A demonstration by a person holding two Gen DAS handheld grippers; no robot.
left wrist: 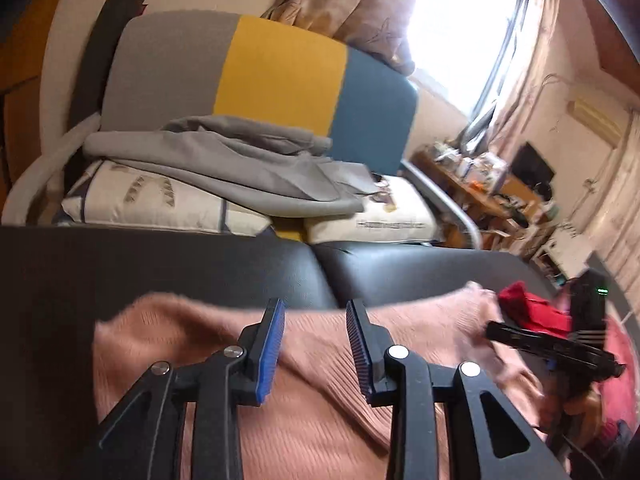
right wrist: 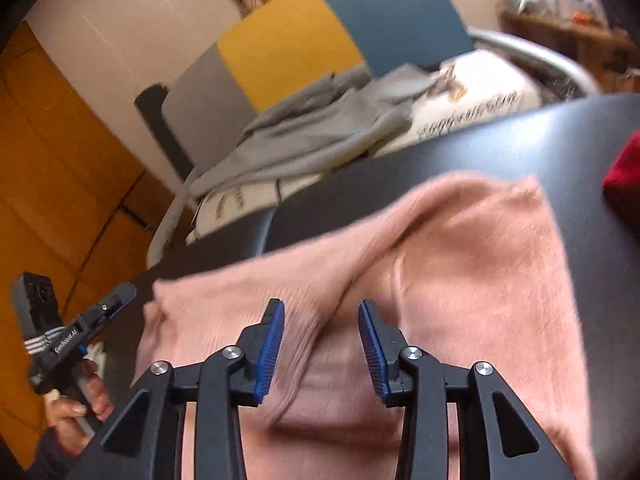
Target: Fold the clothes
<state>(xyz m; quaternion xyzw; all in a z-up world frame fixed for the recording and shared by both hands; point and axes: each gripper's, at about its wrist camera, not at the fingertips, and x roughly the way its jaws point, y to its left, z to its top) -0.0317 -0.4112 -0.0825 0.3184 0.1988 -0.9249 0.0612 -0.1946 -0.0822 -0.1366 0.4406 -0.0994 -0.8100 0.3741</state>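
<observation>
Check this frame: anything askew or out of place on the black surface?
The pink knit garment lies rumpled, with a raised ridge across it, not flat. A red garment sits at the black surface's edge. Both grippers are open.

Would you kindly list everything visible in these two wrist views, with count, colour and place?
Ribbed knit sweater: one, pink, spread on the black surface under both grippers.
Padded leather-like surface: one, black, with a seam down the middle.
Red cloth: one, on the black surface at the sweater's right.
Loose grey garment: one, draped over the pillows.
Printed pillows: two, white, on the chair seat.
Upholstered chair: one, grey, yellow and blue panels, behind the surface.
Cluttered wooden desk: one, brown, under the window.
Curtains: beige, beside the bright window.
Left gripper: black, blue pads, open above the sweater.
Right gripper: black, blue pads, open above the sweater.
Hand: one, holding the left gripper's handle.
</observation>
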